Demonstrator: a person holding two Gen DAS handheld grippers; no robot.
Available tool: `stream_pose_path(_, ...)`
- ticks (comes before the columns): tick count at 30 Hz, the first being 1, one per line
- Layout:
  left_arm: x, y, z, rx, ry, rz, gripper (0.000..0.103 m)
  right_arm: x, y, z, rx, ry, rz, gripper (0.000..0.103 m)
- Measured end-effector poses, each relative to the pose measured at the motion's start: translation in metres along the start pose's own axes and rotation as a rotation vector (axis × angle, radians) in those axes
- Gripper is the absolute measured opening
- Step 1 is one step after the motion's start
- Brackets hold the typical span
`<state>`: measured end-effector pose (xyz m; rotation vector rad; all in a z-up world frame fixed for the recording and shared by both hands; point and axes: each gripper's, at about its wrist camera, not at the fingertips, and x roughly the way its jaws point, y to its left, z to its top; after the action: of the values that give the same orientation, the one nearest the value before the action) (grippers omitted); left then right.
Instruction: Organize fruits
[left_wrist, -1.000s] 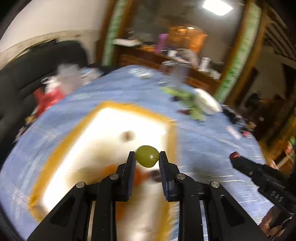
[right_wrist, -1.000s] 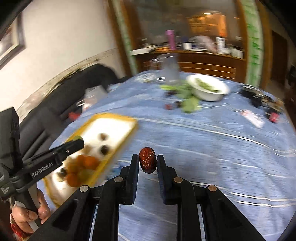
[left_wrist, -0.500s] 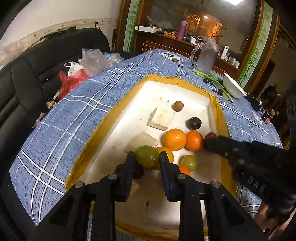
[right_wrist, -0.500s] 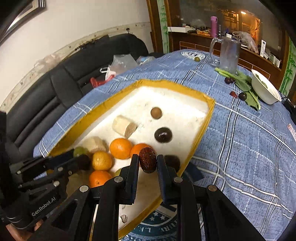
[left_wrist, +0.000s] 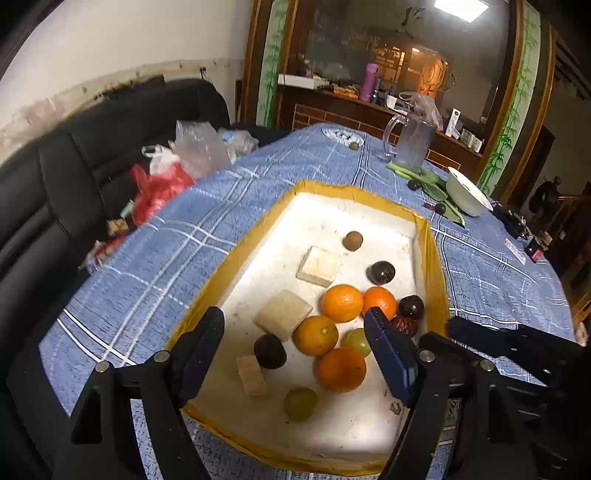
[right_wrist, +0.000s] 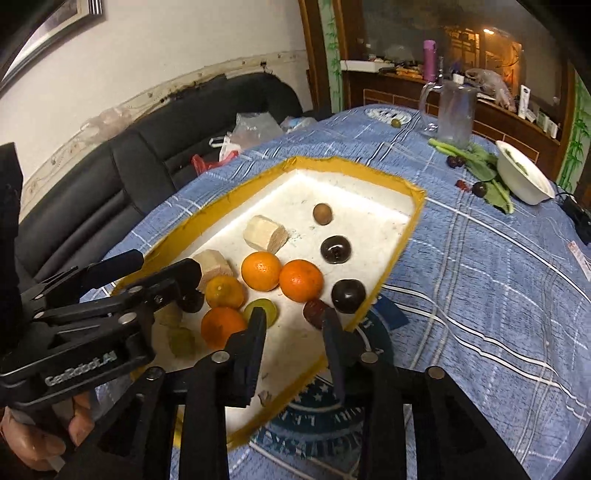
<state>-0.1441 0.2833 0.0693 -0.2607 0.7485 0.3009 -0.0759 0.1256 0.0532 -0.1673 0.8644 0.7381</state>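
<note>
**Fruit tray, both grippers over it**

- Left gripper (left_wrist: 293, 334): jaws just opened, spread wide, nothing pinched; green grape (left_wrist: 300, 403) lies loose on the tray floor, lower centre.
- Right gripper (right_wrist: 291, 325): jaws just opened, parted; red date (right_wrist: 314, 312) rests on the tray (right_wrist: 354, 166) near its right fingertip, beside the yellow rim.
- Oranges (right_wrist: 261, 270) clustered mid-tray.

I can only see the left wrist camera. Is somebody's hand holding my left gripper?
Observer: Yes. A hand grips the handle of the left gripper. Its jaws have just been opening and grip nothing.
Operator: Is the right gripper holding the red thing?
Observer: No. The right gripper has just been opening, and the red date lies in the tray beside one finger.
Operator: Is anything on the wall?
Observer: A picture frame hangs high up.
</note>
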Motion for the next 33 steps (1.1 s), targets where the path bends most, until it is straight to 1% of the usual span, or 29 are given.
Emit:
stream_pose_path(1, -0.005, -0.005, 0.000, 0.015, -0.025, 0.035, 0.082, -0.006, -0.002, -0.001, 0.008, -0.013, -0.010, 0.049)
stream_pose_path(2, -0.008, -0.008, 0.000, 0.026, -0.041, 0.058, 0.084, -0.011, -0.004, -0.002, 0.016, -0.026, -0.023, 0.052)
stream_pose_path(3, -0.014, -0.015, 0.000, 0.047, -0.076, 0.100, 0.088, -0.019, -0.008, -0.004, 0.027, -0.048, -0.040, 0.058)
stream_pose_path(5, -0.024, -0.024, 0.001, 0.076, -0.128, 0.156, 0.091, -0.030, -0.012, -0.007, 0.043, -0.077, -0.051, 0.061)
stream_pose_path(7, -0.032, -0.030, 0.002, 0.087, -0.163, 0.184, 0.098, -0.040, -0.017, -0.011, 0.069, -0.106, -0.063, 0.064)
stream_pose_path(10, -0.038, -0.034, 0.004, 0.083, -0.174, 0.183, 0.100, -0.051, -0.024, -0.016, 0.092, -0.131, -0.079, 0.068)
stream_pose_path(13, -0.038, -0.039, 0.004, 0.085, -0.155, 0.195, 0.100, -0.057, -0.028, -0.023, 0.092, -0.145, -0.104, 0.069)
stream_pose_path(18, -0.039, -0.046, 0.002, 0.085, -0.136, 0.179, 0.100, -0.066, -0.031, -0.032, 0.093, -0.160, -0.136, 0.071)
stream_pose_path(23, -0.045, -0.056, -0.002, 0.108, -0.155, 0.177, 0.100, -0.072, -0.032, -0.036, 0.094, -0.174, -0.148, 0.074)
stream_pose_path(29, -0.058, -0.062, -0.003, 0.106, -0.207, 0.191, 0.100, -0.078, -0.030, -0.039, 0.091, -0.193, -0.169, 0.075)
stream_pose_path(31, -0.066, -0.061, -0.003, 0.089, -0.249, 0.214, 0.100, -0.082, -0.030, -0.040, 0.090, -0.206, -0.178, 0.075)
stream_pose_path(33, -0.080, -0.059, -0.005, 0.059, -0.330, 0.263, 0.100, -0.086, -0.030, -0.040, 0.090, -0.217, -0.180, 0.076)
